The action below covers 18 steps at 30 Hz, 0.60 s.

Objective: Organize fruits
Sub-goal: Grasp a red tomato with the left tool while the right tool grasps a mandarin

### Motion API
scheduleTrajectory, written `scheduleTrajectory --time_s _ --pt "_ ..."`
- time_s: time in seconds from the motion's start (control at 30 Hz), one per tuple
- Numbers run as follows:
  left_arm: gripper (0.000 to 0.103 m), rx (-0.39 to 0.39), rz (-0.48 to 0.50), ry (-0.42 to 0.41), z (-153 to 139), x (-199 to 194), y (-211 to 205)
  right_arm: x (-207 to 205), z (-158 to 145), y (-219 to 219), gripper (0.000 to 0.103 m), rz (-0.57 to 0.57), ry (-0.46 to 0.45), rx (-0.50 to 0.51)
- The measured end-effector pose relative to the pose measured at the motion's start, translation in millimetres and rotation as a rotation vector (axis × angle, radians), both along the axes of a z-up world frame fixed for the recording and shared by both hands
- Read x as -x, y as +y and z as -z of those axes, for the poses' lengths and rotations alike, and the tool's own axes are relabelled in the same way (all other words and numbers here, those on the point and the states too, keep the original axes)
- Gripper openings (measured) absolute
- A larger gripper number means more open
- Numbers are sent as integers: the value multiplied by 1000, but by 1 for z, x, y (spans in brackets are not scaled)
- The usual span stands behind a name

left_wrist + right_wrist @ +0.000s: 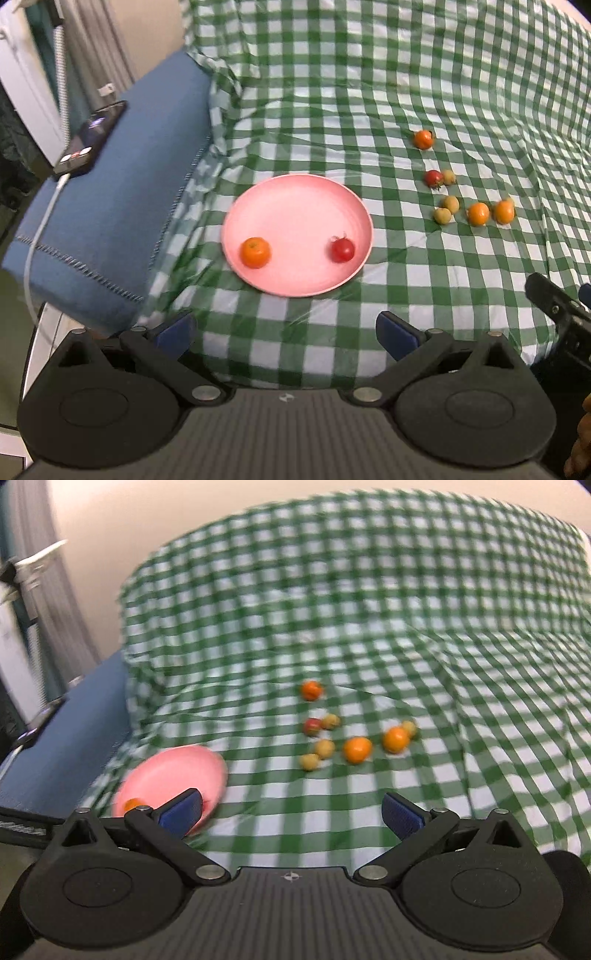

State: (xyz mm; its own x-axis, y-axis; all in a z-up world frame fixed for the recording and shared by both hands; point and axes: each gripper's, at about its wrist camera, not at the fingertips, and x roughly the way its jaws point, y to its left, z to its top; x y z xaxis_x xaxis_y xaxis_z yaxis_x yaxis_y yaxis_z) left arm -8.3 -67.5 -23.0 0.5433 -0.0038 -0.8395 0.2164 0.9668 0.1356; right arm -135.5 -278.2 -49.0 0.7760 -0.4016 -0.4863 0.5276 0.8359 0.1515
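Your left gripper (pixel 286 334) hangs over the green checked cloth (pixel 406 74) with its jaws spread wide and nothing between them; the pink plate (pixel 295 206) lies just ahead of it. On the plate sit an orange fruit (pixel 255 252) at the left and a red fruit (pixel 342 249) at the right, well apart, the red one's stem pointing up and away from you. To your left, a blue cushion (pixel 122 206) carries a phone (pixel 90 138) with a white cable (pixel 40 229) trailing off it.

Your right gripper (pixel 291 814) is likewise wide open and holds nothing. Its view is blurred. Ahead of it the loose fruits (pixel 356 749) lie scattered on the cloth: orange, red and small yellowish ones, several touching. Nothing lies between the jaws and that cluster. The round fruits show no clear long axis.
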Motion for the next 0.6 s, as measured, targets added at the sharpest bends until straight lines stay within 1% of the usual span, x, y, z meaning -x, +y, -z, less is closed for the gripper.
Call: scheduleTrajectory --time_s 0.07,0.17,0.33,0.5,0.6 --pt "103 -5 4 12 4 -12 -13 -3 7 -22 102 52 -1 -12" --pt "103 -1 22 30 10 -35 -36 -11 20 -57 102 145 -1 -4" --pt "103 1 76 83 24 -80 -83 -36 44 -123 102 287 9 1" --pt "103 6 94 89 43 -127 -128 -75 66 -175 102 346 25 -3" --pt "103 13 91 106 57 -157 -152 -100 79 -193 102 331 50 -1"
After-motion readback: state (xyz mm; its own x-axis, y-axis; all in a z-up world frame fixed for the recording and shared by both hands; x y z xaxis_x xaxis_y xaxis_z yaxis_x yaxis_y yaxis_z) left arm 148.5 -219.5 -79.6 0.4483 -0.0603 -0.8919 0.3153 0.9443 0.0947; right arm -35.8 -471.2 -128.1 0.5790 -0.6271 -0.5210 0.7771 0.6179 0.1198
